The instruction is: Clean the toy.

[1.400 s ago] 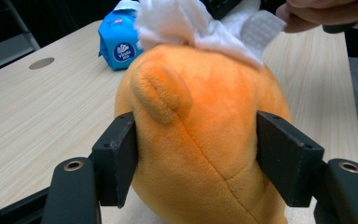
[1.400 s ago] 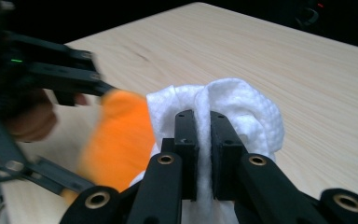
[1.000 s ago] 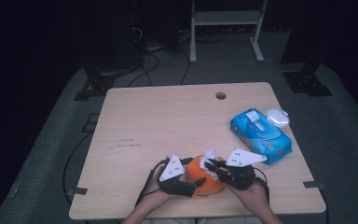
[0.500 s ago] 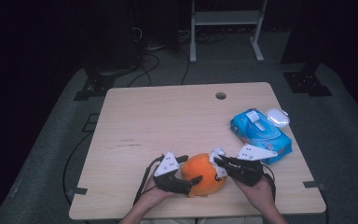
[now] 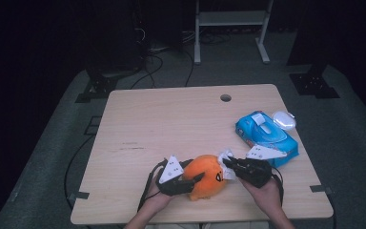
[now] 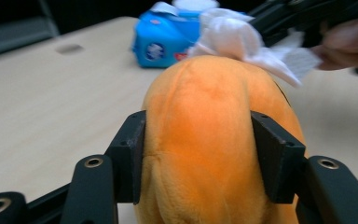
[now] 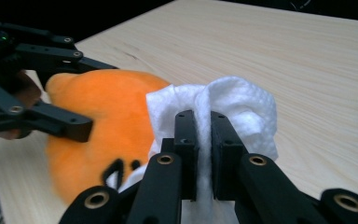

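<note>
An orange plush toy (image 5: 208, 175) lies near the table's front edge. My left gripper (image 5: 195, 183) comes at it from the left. Its jaws have just been closing, and in the left gripper view both pads (image 6: 133, 149) press into the sides of the plush toy (image 6: 214, 130): it is shut on the toy. My right gripper (image 5: 228, 164) is shut on a crumpled white wipe (image 5: 225, 157) and holds it against the toy's upper right side. In the right gripper view the wipe (image 7: 242, 102) bulges above the closed jaws of that gripper (image 7: 203, 116), next to the toy (image 7: 102, 116).
A blue pack of wipes (image 5: 266, 138) lies at the right edge of the wooden table (image 5: 171, 124), with a white lid (image 5: 283, 120) behind it. A small round hole (image 5: 225, 98) sits near the far edge. Dark floor, cables and stands surround the table.
My right gripper has drawn the wipe a little to the right across the toy. The left jaws spread and then closed on the toy. The toy has stayed in place.
</note>
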Motion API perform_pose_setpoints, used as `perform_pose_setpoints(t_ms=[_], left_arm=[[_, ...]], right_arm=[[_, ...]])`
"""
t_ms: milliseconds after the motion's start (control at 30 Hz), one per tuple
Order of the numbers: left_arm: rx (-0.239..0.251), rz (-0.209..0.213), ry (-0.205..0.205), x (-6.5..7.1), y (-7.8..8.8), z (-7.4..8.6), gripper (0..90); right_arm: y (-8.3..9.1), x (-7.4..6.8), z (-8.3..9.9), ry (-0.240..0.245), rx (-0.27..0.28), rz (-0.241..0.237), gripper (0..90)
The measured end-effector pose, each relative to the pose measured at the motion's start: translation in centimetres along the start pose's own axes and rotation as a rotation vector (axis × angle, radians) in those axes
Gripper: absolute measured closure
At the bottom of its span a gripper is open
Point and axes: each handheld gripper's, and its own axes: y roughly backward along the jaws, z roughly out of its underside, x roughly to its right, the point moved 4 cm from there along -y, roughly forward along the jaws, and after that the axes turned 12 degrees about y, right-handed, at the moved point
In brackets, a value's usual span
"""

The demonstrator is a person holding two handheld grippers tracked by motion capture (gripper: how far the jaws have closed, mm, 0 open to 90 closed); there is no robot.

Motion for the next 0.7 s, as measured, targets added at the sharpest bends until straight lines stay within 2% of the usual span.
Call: perform_pose_setpoints(t_ms=[33,67,100,200,233,300,367,433,500,533,567,600,633,700], left_arm=[[0.026,-0.064,-0.053,0.1,0.2,-0.3,44.0],[0.026,-0.064,-0.053,0.1,0.2,-0.3,44.0],[0.033,-0.082,-0.065,0.0,0.2,-0.4,44.0],[0.02,-0.057,-0.043,-0.4,0.2,0.0,43.2],[0.014,-0.051,-0.033,-0.6,0.2,0.1,42.0],[0.003,-0.035,-0.006,-1.1,0.3,0.2,41.4],[-0.005,-0.017,0.02,-1.5,0.5,0.4,40.7],[-0.006,-0.006,0.033,-1.7,0.6,0.5,40.6],[-0.009,-0.005,0.031,-1.8,0.7,0.6,40.6],[-0.007,-0.003,0.032,-1.8,0.7,0.6,40.6],[-0.003,0.009,0.018,-1.5,0.7,0.7,40.6],[-0.003,0.009,0.018,-1.5,0.7,0.7,40.6],[0.002,0.016,0.005,-1.1,0.6,0.7,40.5],[0.007,0.029,-0.038,-0.2,0.4,0.6,40.3]], right_arm=[[-0.1,-0.6,-0.4,0.005,0.022,-0.024,81.8],[-0.1,-0.6,-0.4,0.005,0.022,-0.024,81.8],[-0.3,-1.0,-0.5,0.015,0.027,-0.036,81.8],[-1.0,-1.5,-0.4,0.042,-0.004,-0.027,81.8],[-1.4,-0.9,0.3,0.017,-0.017,-0.02,81.7],[-1.6,-0.4,0.7,0.009,-0.035,-0.003,81.7],[-2.0,0.8,1.9,-0.044,-0.08,0.025,81.6],[-2.4,1.2,2.6,-0.085,-0.098,0.02,81.6],[-2.4,0.8,2.1,-0.085,-0.072,0.006,81.7],[-2.1,0.2,1.1,-0.059,-0.037,0.005,81.6],[-1.8,-0.1,0.7,-0.06,-0.016,-0.006,81.6],[-1.8,-0.1,0.7,-0.06,-0.016,-0.006,81.6],[-1.4,-0.5,0.0,-0.066,0.027,-0.032,81.6],[-1.3,-0.5,-0.1,-0.063,0.034,-0.034,81.6]])
